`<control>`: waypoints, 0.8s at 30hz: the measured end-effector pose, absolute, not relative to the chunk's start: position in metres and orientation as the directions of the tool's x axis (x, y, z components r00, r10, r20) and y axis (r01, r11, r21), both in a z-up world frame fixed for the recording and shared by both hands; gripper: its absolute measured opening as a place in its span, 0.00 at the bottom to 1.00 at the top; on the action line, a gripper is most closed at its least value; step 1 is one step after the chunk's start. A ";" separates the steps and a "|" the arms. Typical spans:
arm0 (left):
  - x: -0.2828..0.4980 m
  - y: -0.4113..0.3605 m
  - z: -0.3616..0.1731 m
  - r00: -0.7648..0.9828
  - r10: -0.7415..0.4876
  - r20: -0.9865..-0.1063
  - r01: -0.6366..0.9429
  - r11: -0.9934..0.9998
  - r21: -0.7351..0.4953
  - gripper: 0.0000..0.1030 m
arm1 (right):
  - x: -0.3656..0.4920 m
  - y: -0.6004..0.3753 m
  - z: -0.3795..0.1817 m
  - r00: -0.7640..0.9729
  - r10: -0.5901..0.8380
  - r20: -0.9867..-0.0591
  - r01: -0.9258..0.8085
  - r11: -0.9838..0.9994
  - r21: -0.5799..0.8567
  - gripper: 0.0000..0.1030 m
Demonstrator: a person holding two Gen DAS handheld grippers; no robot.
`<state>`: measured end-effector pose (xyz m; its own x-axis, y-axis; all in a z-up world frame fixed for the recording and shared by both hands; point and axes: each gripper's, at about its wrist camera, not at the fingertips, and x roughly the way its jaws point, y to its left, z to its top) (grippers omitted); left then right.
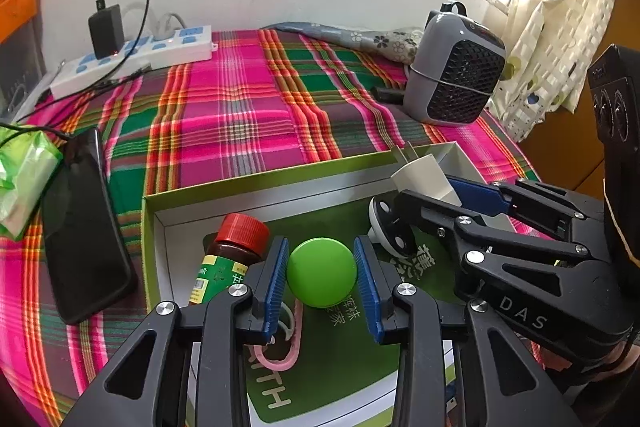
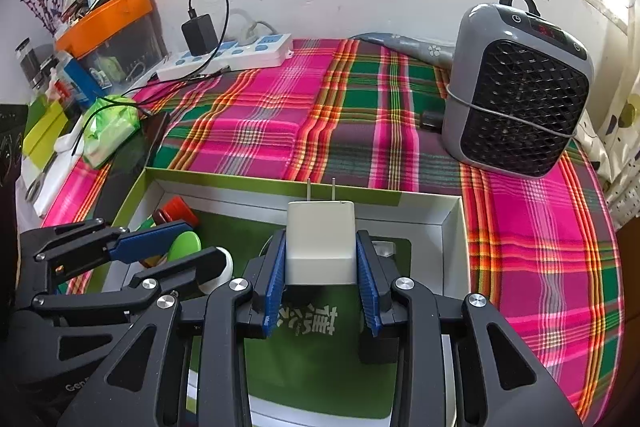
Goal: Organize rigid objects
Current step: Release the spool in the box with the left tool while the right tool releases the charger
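Over the green-lined cardboard box, both grippers are carrying things at once. The left gripper is clenched on a green round cap-like piece, held above the box floor near its left end. The right gripper clamps a white plug-in charger, prongs pointing at the box's far wall, over its right half.

Judging by this, the step in hand is placing into the box; each next move calls for lowering to a free patch of floor and only then easing the jaws apart.

Already inside the box: a brown red-capped bottle against the left wall, a pink clip below the green piece, and a small white round object near the middle. A black phone lies outside, left of the box.
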<state>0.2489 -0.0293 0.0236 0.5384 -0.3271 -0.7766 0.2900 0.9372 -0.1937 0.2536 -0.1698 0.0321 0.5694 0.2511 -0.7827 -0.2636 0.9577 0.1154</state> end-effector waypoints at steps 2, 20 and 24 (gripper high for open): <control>0.250 -0.029 0.023 0.535 -0.325 -0.780 0.286 0.938 -0.195 0.32 | 0.254 -0.171 0.032 0.566 0.257 -0.783 -0.260 0.957 0.126 0.34; 0.248 -0.035 0.020 0.541 -0.286 -0.790 0.286 0.947 -0.147 0.32 | 0.253 -0.174 0.028 0.554 0.273 -0.787 -0.254 0.955 0.153 0.34; 0.248 -0.035 0.020 0.542 -0.282 -0.791 0.285 0.948 -0.143 0.32 | 0.253 -0.175 0.027 0.551 0.273 -0.788 -0.250 0.956 0.156 0.34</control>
<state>0.2479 -0.0351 0.0202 0.5425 -0.2821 -0.7913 0.2850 0.9479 -0.1426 0.2530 -0.1747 0.0268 0.5514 0.2731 -0.7883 -0.2501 0.9556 0.1560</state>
